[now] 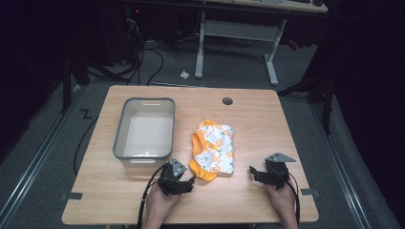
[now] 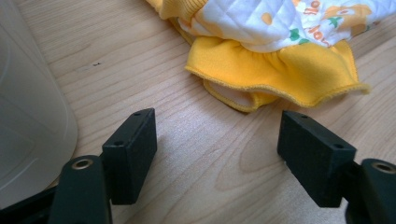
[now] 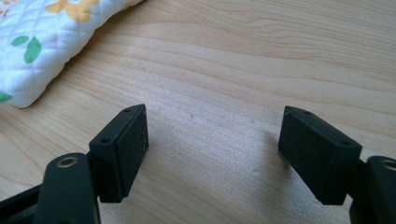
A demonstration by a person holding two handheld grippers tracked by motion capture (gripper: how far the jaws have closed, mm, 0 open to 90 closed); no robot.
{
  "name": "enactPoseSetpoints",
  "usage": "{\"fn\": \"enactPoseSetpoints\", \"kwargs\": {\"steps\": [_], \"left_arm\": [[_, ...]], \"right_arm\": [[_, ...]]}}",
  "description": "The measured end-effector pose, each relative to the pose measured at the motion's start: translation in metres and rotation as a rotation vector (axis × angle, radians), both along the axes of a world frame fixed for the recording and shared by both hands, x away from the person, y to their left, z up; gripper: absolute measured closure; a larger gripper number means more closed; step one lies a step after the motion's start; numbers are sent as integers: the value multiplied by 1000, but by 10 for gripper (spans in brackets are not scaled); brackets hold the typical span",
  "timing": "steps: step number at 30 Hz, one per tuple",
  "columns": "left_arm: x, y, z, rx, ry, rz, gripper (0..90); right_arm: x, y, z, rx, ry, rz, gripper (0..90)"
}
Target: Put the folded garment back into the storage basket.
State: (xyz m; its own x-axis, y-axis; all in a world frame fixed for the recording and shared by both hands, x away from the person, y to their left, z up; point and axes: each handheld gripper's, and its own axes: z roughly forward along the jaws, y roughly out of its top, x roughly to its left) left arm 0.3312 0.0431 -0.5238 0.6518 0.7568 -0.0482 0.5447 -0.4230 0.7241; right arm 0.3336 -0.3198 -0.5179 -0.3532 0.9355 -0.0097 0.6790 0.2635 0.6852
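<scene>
My left claw [image 1: 184,180] rests low over the wooden tabletop [image 1: 248,124], jaws spread wide with nothing between them; in the left gripper view the bare wood lies between the pads, and the orange ruffled hem of the folded garment [image 1: 213,149] lies just ahead of the tips, not touching them. The garment, quilted white with an orange print and orange trim, lies flat near the middle of the tabletop, just right of the grey plastic bin [image 1: 144,132], whose pale wall shows at the left edge of the left gripper view. My right claw [image 1: 260,172] sits to the right of the garment, near it but apart, jaws likewise spread over bare wood; in the right gripper view a corner of the quilted cloth lies ahead and to the left.
</scene>
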Motion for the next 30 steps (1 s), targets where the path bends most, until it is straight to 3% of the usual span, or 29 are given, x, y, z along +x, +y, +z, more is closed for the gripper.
{"fn": "enactPoseSetpoints", "kwargs": {"steps": [16, 23, 30], "left_arm": [[0, 0, 1, 2, 5, 8, 275], [-1, -1, 2, -19, 17, 1, 286], [-2, -2, 13, -58, 16, -13, 289]], "right_arm": [[0, 0, 0, -2, 0, 1, 244], [0, 0, 0, -2, 0, 2, 243], [0, 0, 0, -2, 0, 2, 243]]}}
